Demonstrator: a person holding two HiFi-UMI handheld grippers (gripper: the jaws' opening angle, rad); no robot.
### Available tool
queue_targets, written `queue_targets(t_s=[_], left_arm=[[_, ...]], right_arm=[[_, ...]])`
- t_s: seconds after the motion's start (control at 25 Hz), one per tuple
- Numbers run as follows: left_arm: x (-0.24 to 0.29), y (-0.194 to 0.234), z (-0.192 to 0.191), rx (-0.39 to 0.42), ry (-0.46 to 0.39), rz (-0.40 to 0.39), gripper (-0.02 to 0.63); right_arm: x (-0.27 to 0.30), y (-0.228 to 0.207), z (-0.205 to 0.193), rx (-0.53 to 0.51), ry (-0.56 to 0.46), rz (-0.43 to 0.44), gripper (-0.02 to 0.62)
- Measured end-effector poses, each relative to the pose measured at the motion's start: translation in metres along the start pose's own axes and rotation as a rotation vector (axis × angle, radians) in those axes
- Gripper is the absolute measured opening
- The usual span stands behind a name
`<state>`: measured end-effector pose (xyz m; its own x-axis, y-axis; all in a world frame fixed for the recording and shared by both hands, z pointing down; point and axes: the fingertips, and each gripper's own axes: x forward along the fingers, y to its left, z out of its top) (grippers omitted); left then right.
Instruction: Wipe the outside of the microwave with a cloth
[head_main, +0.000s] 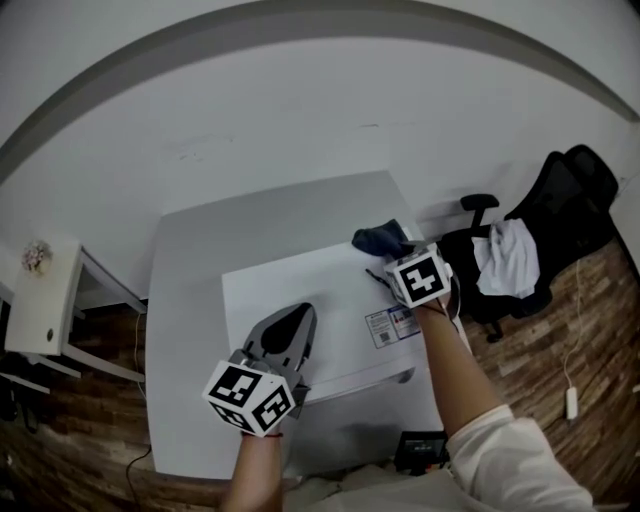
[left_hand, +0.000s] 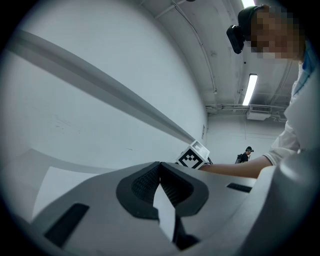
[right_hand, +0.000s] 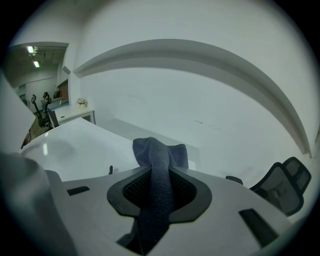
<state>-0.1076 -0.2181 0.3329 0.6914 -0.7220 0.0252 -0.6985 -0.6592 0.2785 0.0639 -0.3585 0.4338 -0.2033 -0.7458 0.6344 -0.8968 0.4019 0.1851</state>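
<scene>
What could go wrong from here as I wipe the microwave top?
The right gripper pinches only a narrow fold of the cloth; dragging may pull it loose.
The cloth sits near the back right corner of the microwave; a further stroke could carry it off the edge.
The label sticker on top lies near the right gripper; the cloth may snag its edge.

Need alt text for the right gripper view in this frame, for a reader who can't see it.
The right gripper holds a dark cloth clamped between its jaws, the bunched end sticking out ahead over the white top of the microwave. A pale wall fills the background, with a black office chair at lower right.
</scene>
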Motion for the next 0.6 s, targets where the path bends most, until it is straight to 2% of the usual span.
queue_targets(t_s=[0.36, 0.6], left_arm=[[-0.024, 0.027, 0.012, -0.02, -0.033, 0.018, 0.003], [-0.054, 0.048, 0.018, -0.037, -0.047, 0.045, 0.003]], right_arm=[[0.015, 0.079, 0.031, -0.078, -0.013, 0.08, 0.095], [0.021, 0.147, 0.057, -0.174, -0.04, 0.16, 0.095]])
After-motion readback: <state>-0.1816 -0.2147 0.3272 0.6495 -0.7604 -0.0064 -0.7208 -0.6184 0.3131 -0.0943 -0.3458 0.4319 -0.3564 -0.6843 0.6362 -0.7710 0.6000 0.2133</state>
